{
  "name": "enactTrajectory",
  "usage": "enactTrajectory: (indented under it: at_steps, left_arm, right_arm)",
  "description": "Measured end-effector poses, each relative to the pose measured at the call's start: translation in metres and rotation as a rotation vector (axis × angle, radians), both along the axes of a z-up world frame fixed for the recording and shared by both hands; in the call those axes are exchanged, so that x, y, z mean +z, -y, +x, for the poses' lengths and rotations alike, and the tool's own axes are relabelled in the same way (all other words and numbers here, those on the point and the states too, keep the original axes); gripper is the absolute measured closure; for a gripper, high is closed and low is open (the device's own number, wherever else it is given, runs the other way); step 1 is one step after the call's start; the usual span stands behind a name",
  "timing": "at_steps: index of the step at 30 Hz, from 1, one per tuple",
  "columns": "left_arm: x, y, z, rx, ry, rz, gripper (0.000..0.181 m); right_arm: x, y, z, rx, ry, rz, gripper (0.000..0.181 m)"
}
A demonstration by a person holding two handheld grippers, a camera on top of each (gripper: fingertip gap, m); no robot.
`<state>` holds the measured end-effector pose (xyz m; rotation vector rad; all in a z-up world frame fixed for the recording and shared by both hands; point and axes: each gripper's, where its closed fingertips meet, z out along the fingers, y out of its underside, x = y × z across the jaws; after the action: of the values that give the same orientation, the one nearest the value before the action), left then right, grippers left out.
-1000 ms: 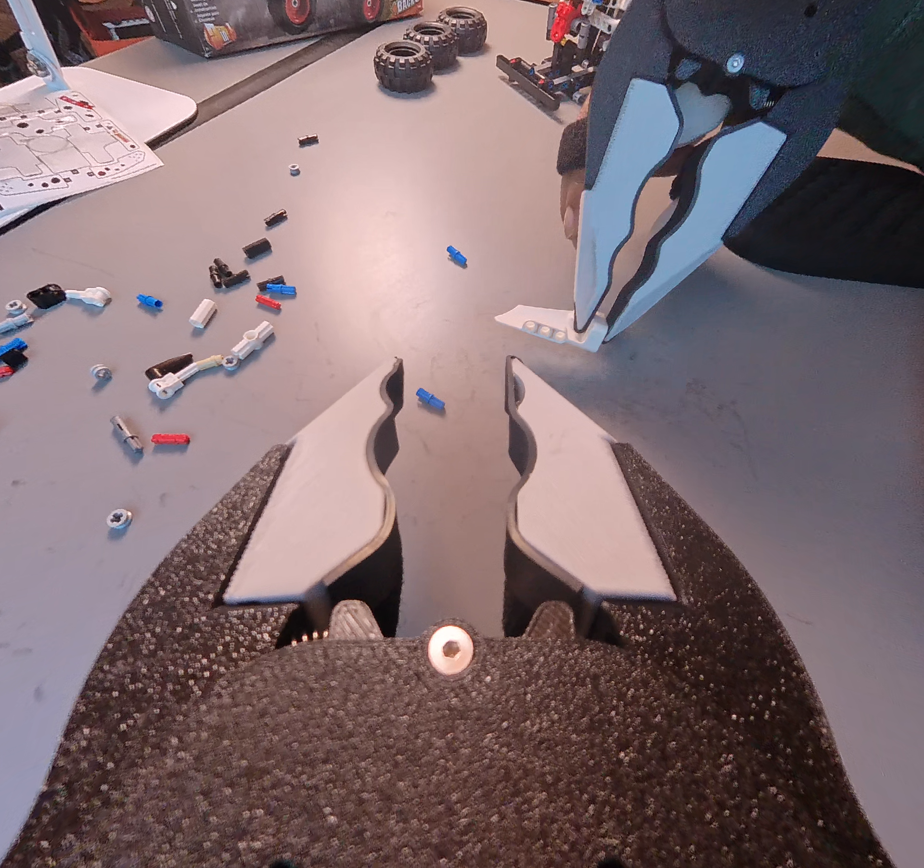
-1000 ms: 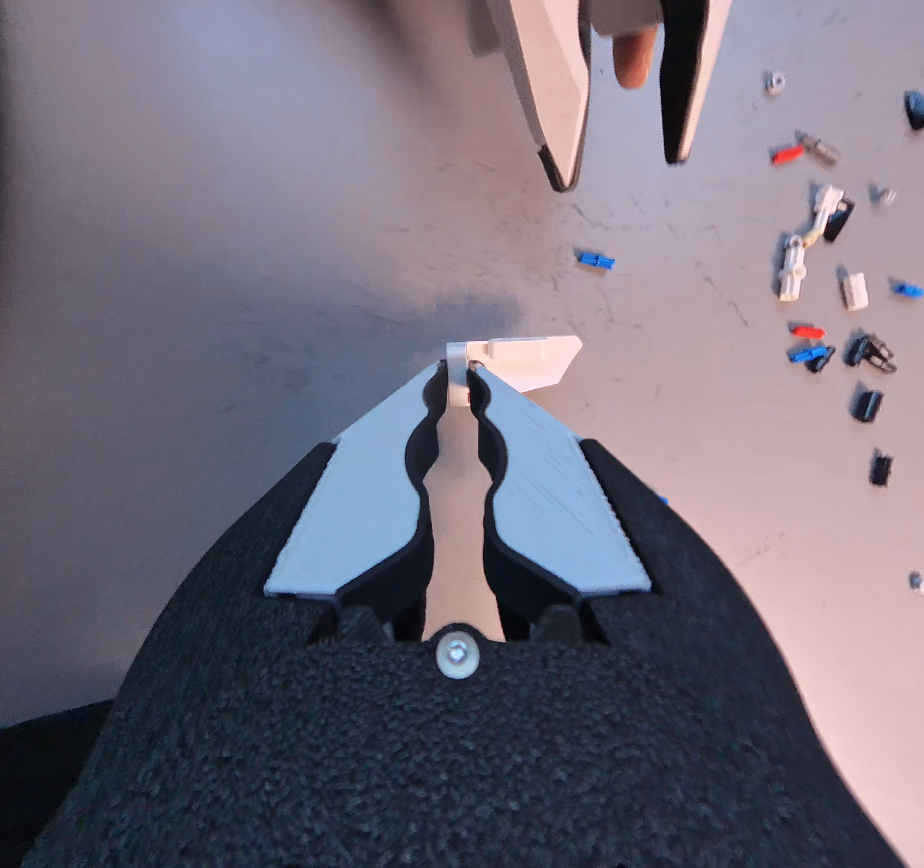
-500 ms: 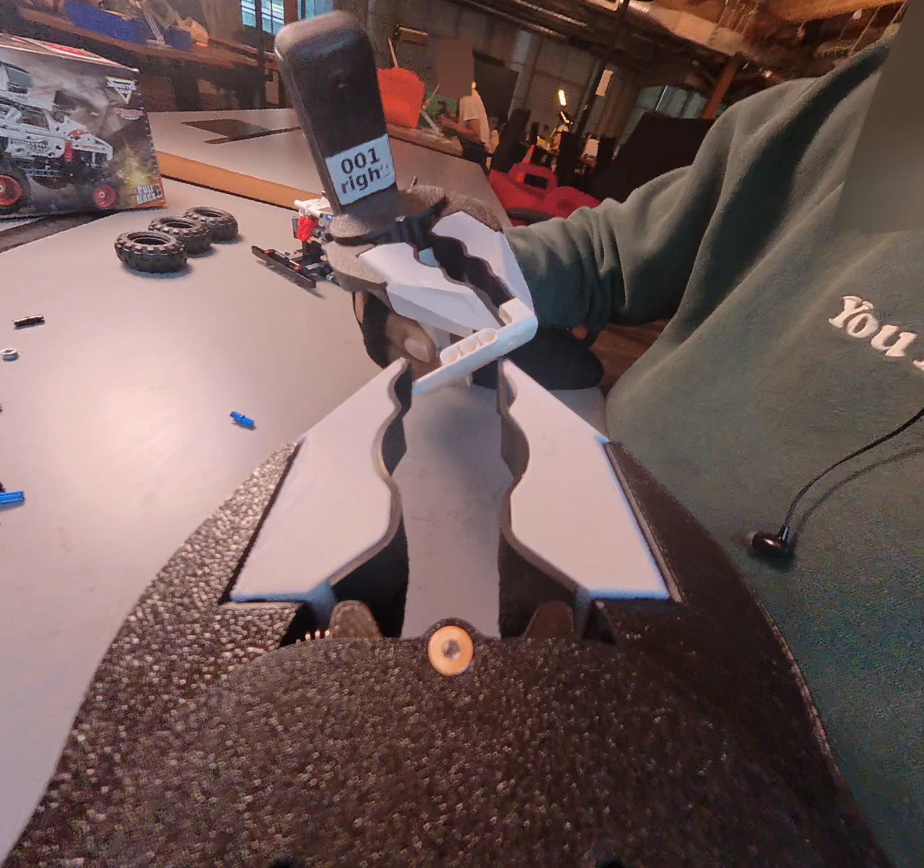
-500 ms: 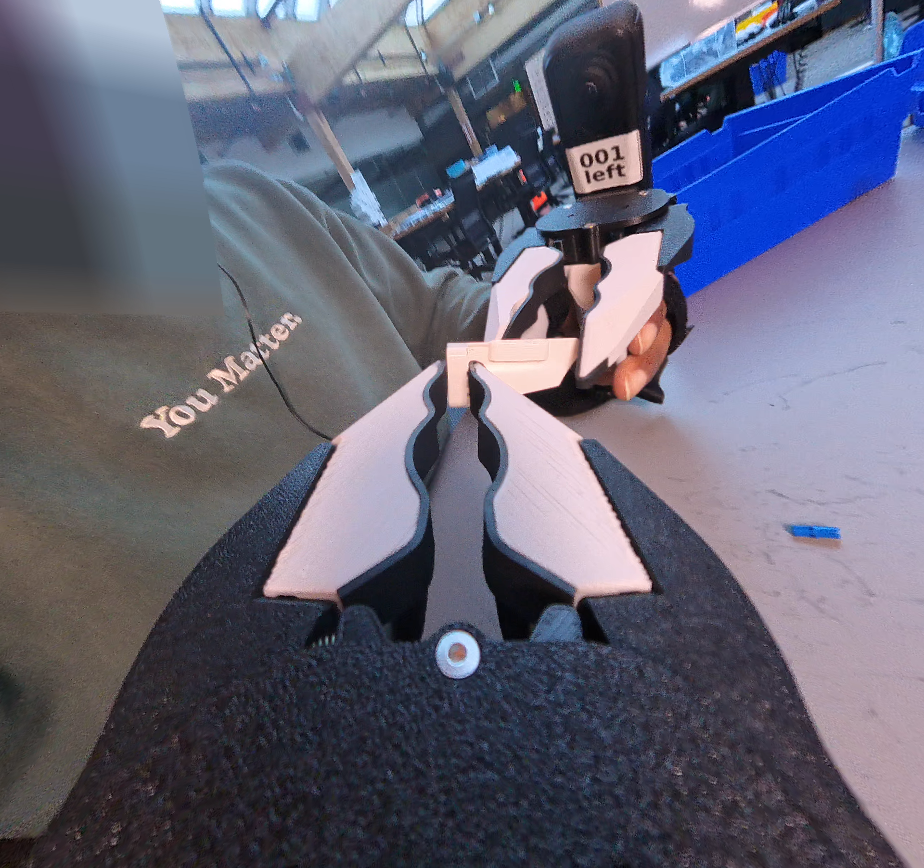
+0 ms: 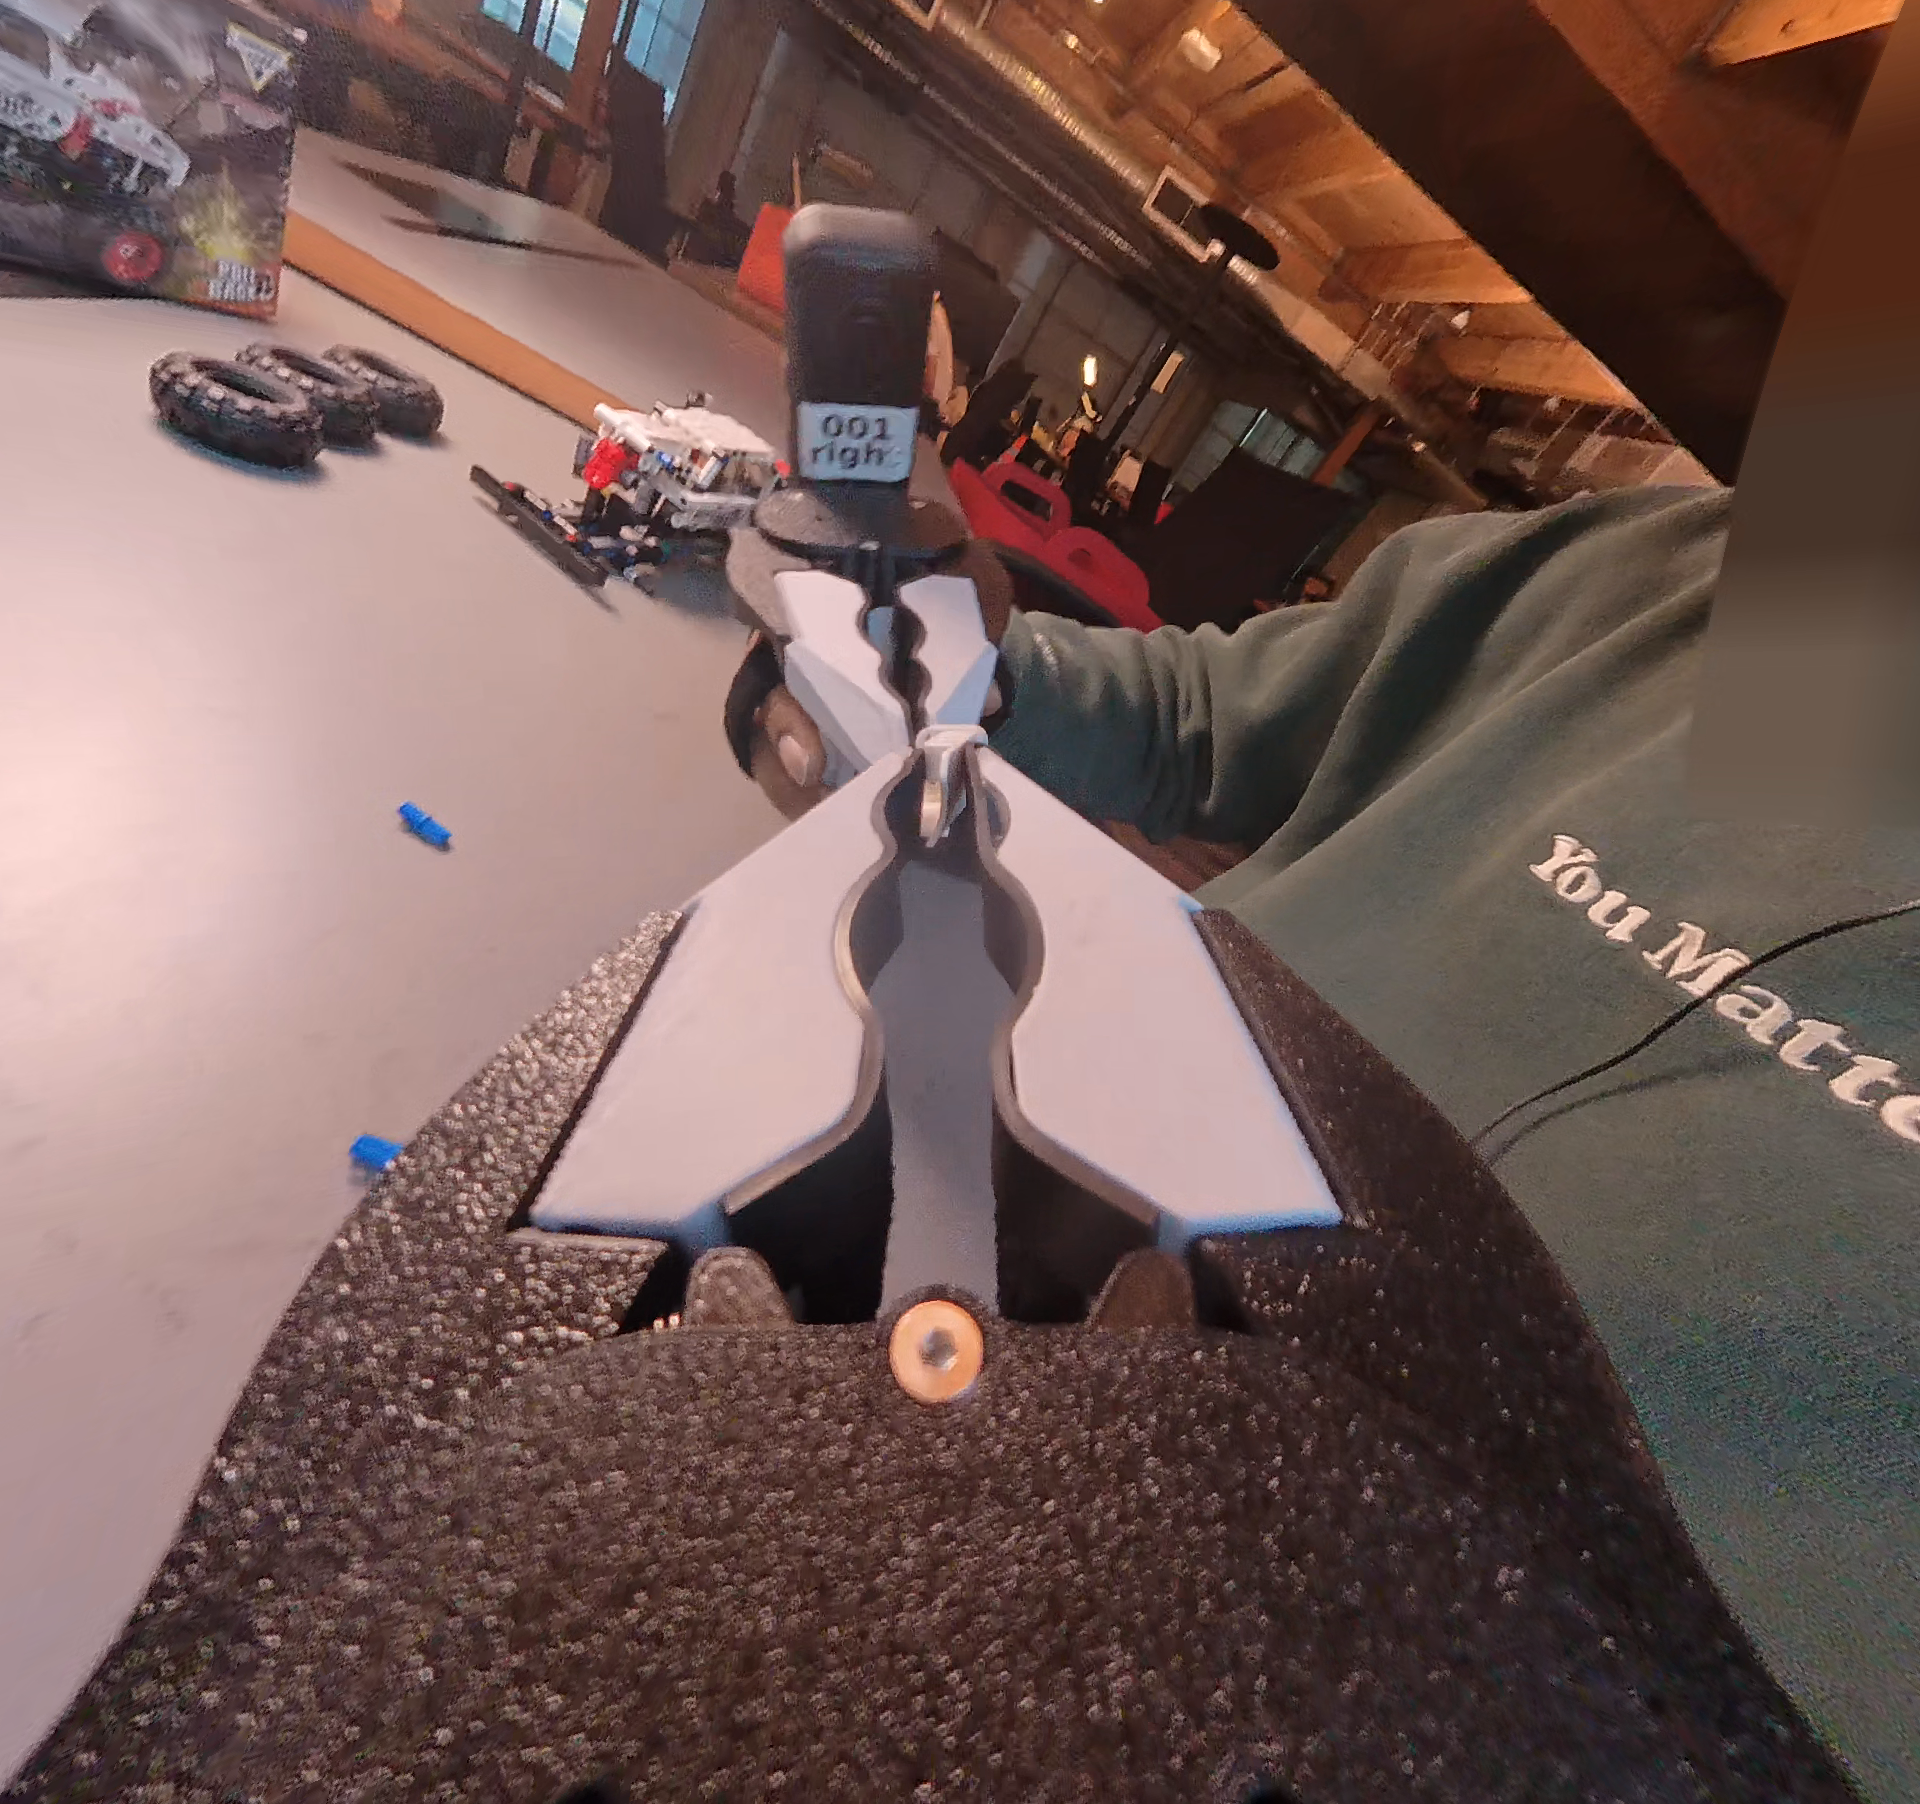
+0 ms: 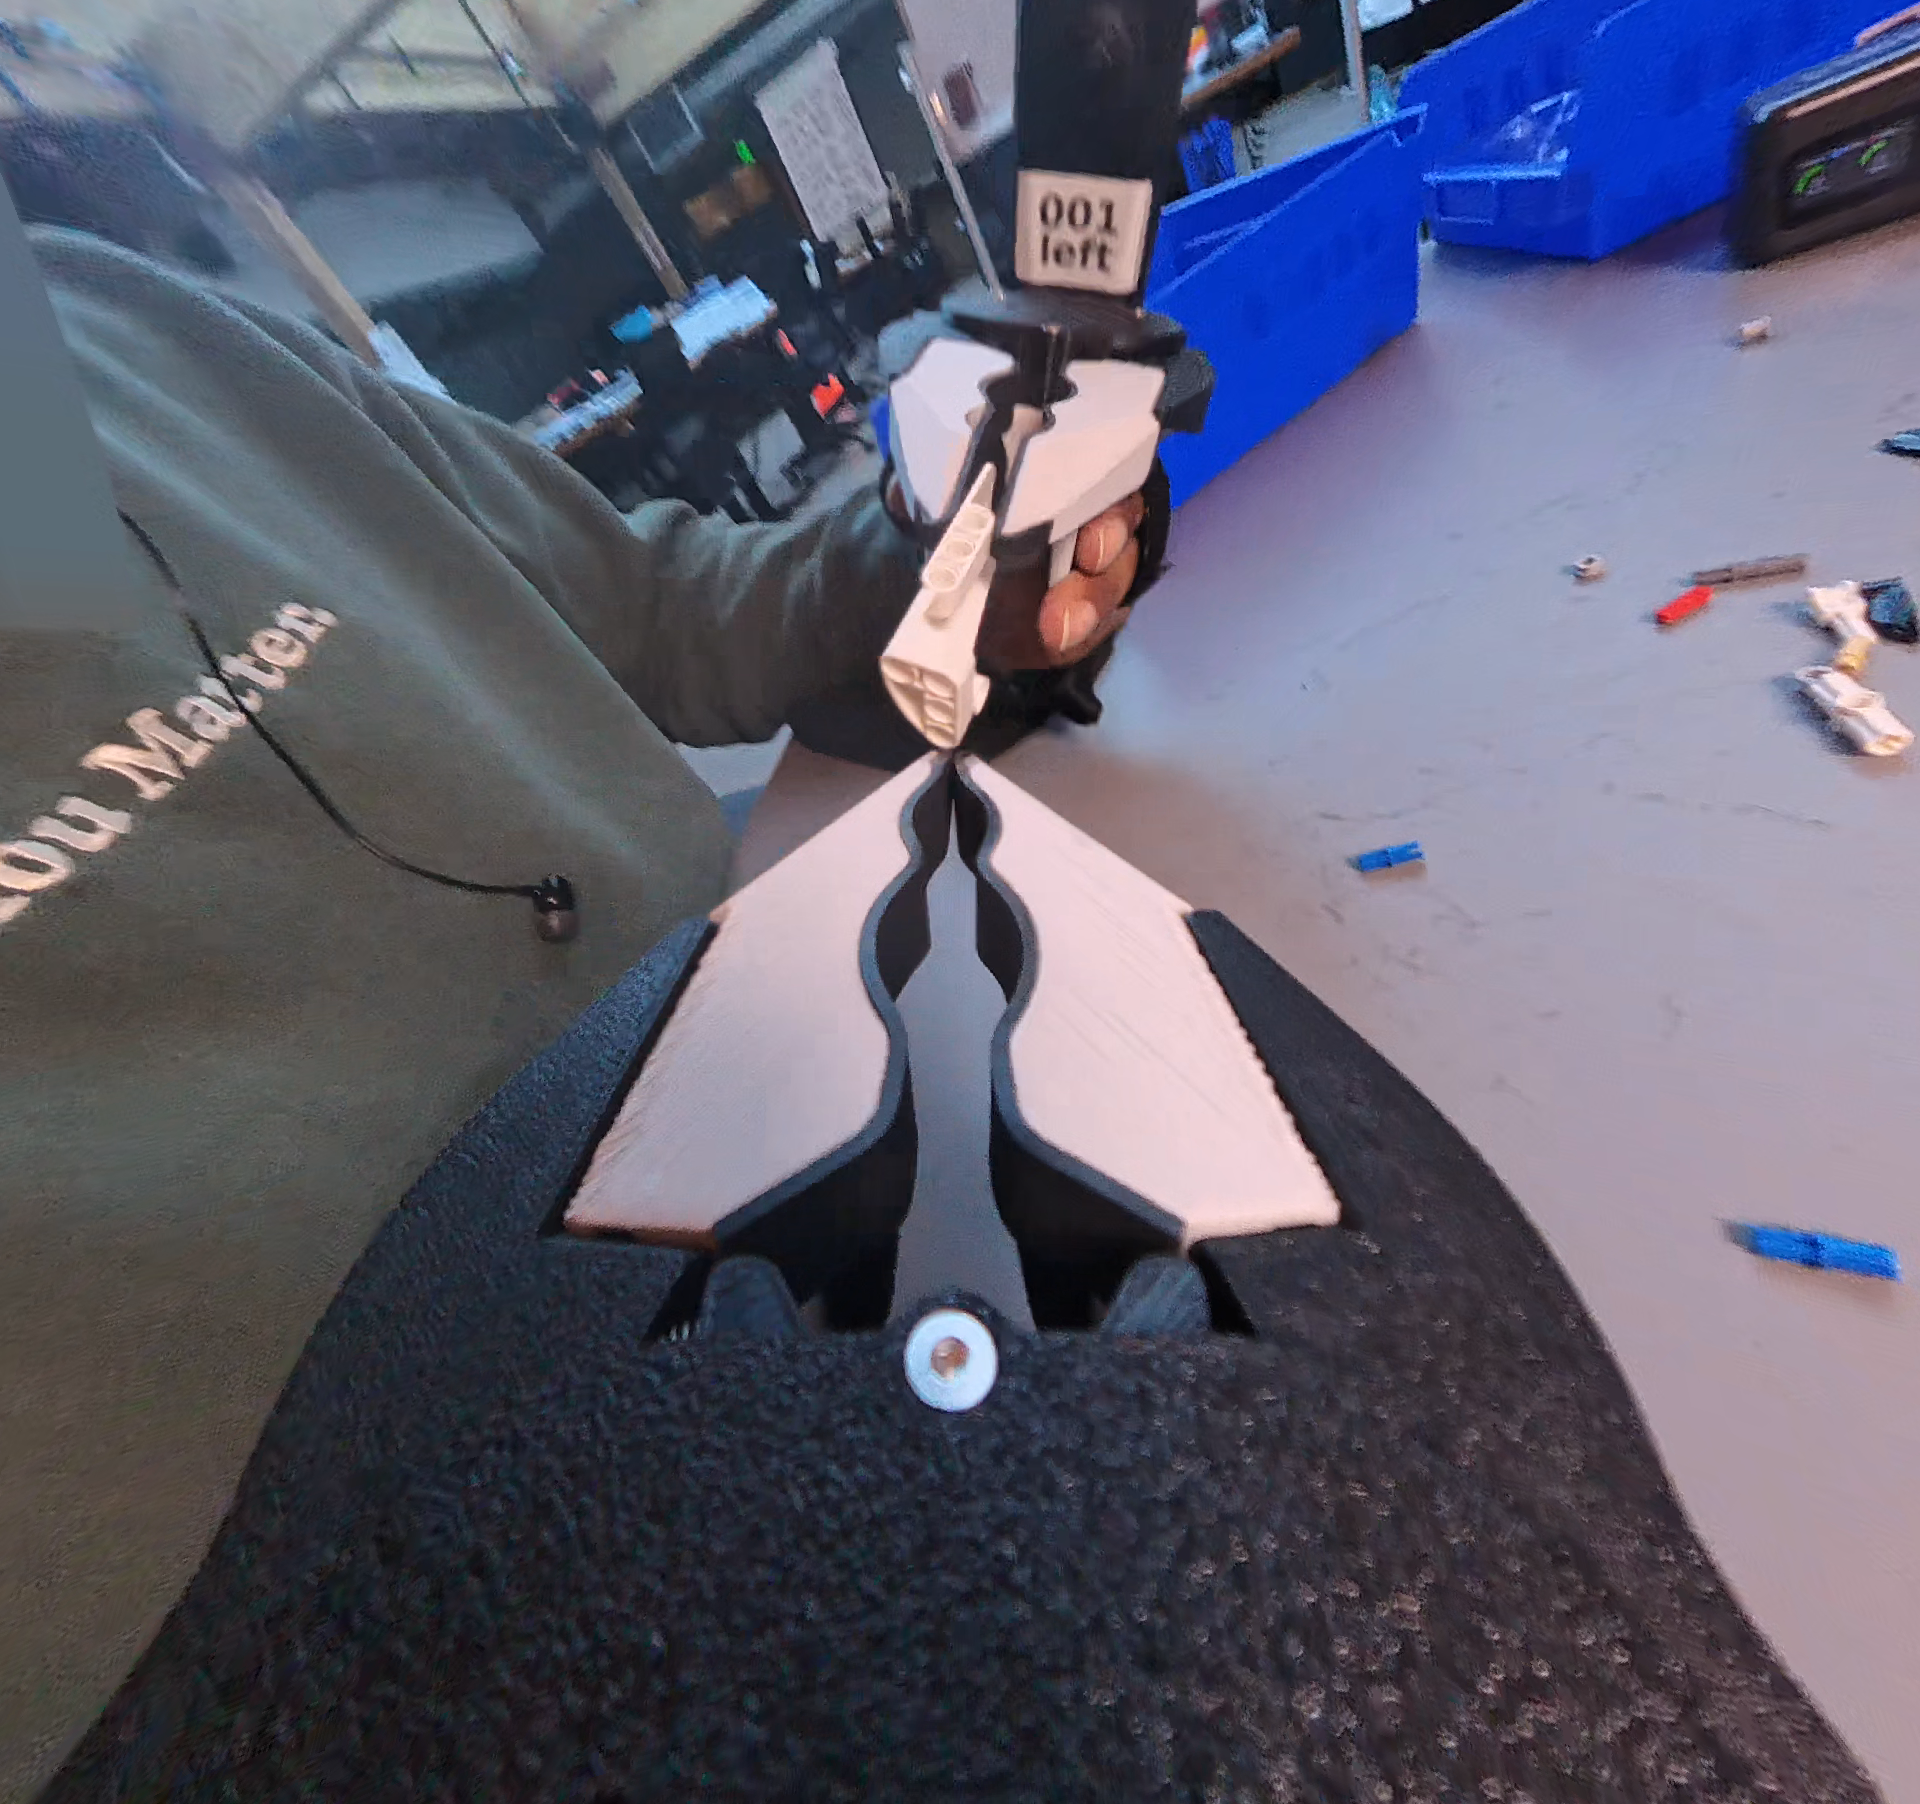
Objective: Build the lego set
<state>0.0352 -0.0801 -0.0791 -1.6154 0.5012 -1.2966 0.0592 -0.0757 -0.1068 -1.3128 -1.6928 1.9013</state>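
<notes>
Between my two raised grippers, the white beam (image 6: 940, 627) has passed into the left gripper's (image 5: 940, 778) pinch, the right gripper (image 6: 953, 762) now closed empty, so the handover is done.

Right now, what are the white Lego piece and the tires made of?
The white Lego beam looks like hard, smooth plastic: crisp moulded holes and a faint sheen. The three black tires look like matte rubber with knobbly tread, though they are blurred, so soft plastic is possible.

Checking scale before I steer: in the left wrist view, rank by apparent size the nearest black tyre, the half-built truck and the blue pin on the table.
1. half-built truck
2. nearest black tyre, somewhat smaller
3. blue pin, clearly smallest despite lying closer to the camera
</notes>
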Motion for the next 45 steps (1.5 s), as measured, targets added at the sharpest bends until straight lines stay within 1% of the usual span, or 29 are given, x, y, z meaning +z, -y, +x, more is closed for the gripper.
enactTrajectory:
  at_steps: [1, 3, 5, 7, 8, 10, 11, 12, 13, 14, 15, 16, 19, 21, 23, 25, 27, 29, 30, 31, 34, 37, 39, 40, 42, 44, 45]
  left_arm:
    - [-0.005, -0.002, -0.001, -0.001, -0.037, -0.021, 0.175]
    - [-0.016, -0.005, -0.002, -0.019, -0.110, -0.065, 0.175]
    - [-0.026, -0.007, 0.000, -0.066, -0.176, -0.115, 0.175]
    - [-0.034, -0.010, 0.008, -0.111, -0.224, -0.146, 0.174]
    - [-0.036, -0.012, 0.014, -0.135, -0.244, -0.152, 0.174]
    - [-0.042, -0.021, 0.020, -0.133, -0.303, -0.156, 0.174]
    - [-0.045, -0.026, 0.018, -0.113, -0.328, -0.161, 0.174]
    - [-0.049, -0.036, 0.013, -0.052, -0.355, -0.163, 0.172]
    - [-0.053, -0.045, 0.005, 0.020, -0.383, -0.165, 0.167]
    - [-0.055, -0.048, 0.000, 0.061, -0.404, -0.157, 0.159]
    - [-0.056, -0.048, -0.004, 0.086, -0.421, -0.144, 0.152]
    - [-0.057, -0.047, -0.005, 0.107, -0.433, -0.128, 0.148]
    - [-0.060, -0.044, -0.003, 0.131, -0.430, -0.122, 0.146]
    - [-0.061, -0.045, 0.000, 0.134, -0.376, -0.166, 0.153]
    - [-0.060, -0.048, 0.003, 0.137, -0.318, -0.209, 0.153]
    - [-0.064, -0.052, 0.003, 0.148, -0.321, -0.237, 0.155]
    - [-0.070, -0.053, 0.005, 0.147, -0.354, -0.255, 0.156]
    - [-0.081, -0.052, 0.006, 0.132, -0.422, -0.284, 0.158]
    - [-0.086, -0.050, 0.008, 0.108, -0.454, -0.303, 0.159]
    - [-0.091, -0.047, 0.010, 0.073, -0.484, -0.317, 0.159]
    - [-0.102, -0.039, 0.018, -0.048, -0.568, -0.336, 0.159]
    - [-0.104, -0.034, 0.026, -0.162, -0.629, -0.329, 0.159]
    - [-0.106, -0.037, 0.032, -0.197, -0.692, -0.312, 0.159]
    - [-0.109, -0.040, 0.034, -0.210, -0.733, -0.307, 0.159]
    - [-0.118, -0.045, 0.039, -0.236, -0.825, -0.289, 0.159]
    - [-0.124, -0.050, 0.045, -0.254, -0.887, -0.258, 0.158]
    - [-0.125, -0.051, 0.047, -0.256, -0.906, -0.244, 0.153]
  right_arm:
    - [-0.006, -0.001, 0.000, -0.018, 0.018, 0.074, 0.181]
    - [-0.010, -0.006, 0.003, -0.042, 0.045, 0.225, 0.163]
    - [-0.012, -0.012, 0.003, -0.070, 0.082, 0.387, 0.156]
    - [-0.019, -0.012, -0.001, -0.078, 0.140, 0.520, 0.155]
    - [-0.028, -0.010, -0.003, -0.072, 0.191, 0.572, 0.155]
    - [-0.044, -0.005, -0.006, -0.059, 0.245, 0.629, 0.166]
    - [-0.047, -0.010, -0.009, -0.095, 0.264, 0.623, 0.166]
    - [-0.048, -0.018, -0.012, -0.160, 0.296, 0.572, 0.167]
    - [-0.047, -0.022, -0.015, -0.220, 0.318, 0.450, 0.171]
    - [-0.044, -0.024, -0.017, -0.269, 0.337, 0.295, 0.172]
    - [-0.045, -0.026, -0.018, -0.306, 0.353, 0.175, 0.173]
    - [-0.046, -0.029, -0.019, -0.351, 0.350, 0.108, 0.173]
    - [-0.042, -0.028, -0.022, -0.419, 0.313, -0.065, 0.174]
    - [-0.038, -0.031, -0.025, -0.471, 0.299, -0.133, 0.174]
    - [-0.040, -0.032, -0.027, -0.514, 0.290, -0.127, 0.175]
    - [-0.045, -0.027, -0.028, -0.518, 0.310, -0.107, 0.175]
    - [-0.053, -0.024, -0.028, -0.543, 0.333, -0.036, 0.175]
    - [-0.064, -0.025, -0.025, -0.558, 0.379, 0.089, 0.174]
    - [-0.069, -0.023, -0.022, -0.537, 0.404, 0.153, 0.170]
    - [-0.073, -0.019, -0.019, -0.496, 0.429, 0.215, 0.164]
    - [-0.080, -0.015, -0.002, -0.360, 0.472, 0.440, 0.158]
    - [-0.074, -0.023, 0.013, -0.241, 0.396, 0.655, 0.157]
    - [-0.075, -0.033, 0.023, -0.195, 0.374, 0.771, 0.158]
    - [-0.076, -0.038, 0.026, -0.194, 0.368, 0.818, 0.158]
    - [-0.073, -0.042, 0.031, -0.184, 0.348, 0.847, 0.158]
    - [-0.066, -0.046, 0.032, -0.207, 0.305, 0.842, 0.161]
    - [-0.064, -0.047, 0.034, -0.213, 0.298, 0.835, 0.161]
